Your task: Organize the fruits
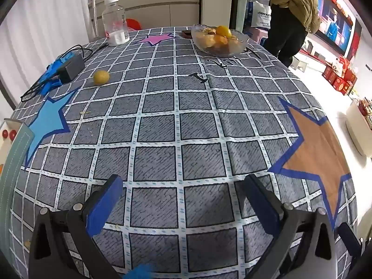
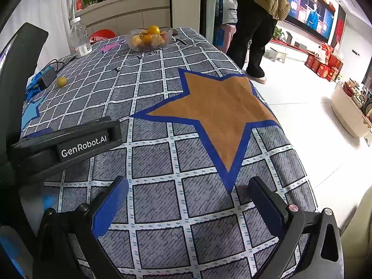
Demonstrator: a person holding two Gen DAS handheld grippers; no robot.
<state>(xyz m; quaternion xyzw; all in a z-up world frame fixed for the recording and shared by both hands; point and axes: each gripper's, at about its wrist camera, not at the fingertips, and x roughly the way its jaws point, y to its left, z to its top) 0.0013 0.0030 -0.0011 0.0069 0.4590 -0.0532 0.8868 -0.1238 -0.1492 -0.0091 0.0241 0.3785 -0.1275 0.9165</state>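
A lone yellow-orange fruit lies on the grey checked tablecloth at the far left, beside a black adapter; the right wrist view shows the same fruit small and distant. At the table's far end a glass bowl holds several orange fruits, and the bowl with its oranges also appears in the right wrist view. My left gripper hovers open over the near cloth, nothing between its blue pads. My right gripper is open too, over the tip of the orange star, empty.
A clear plastic bottle stands at the far left corner, a black adapter with cable on blue cloth near the loose fruit. A person in a tan jacket stands past the far right corner. The left gripper's body sits left of my right gripper.
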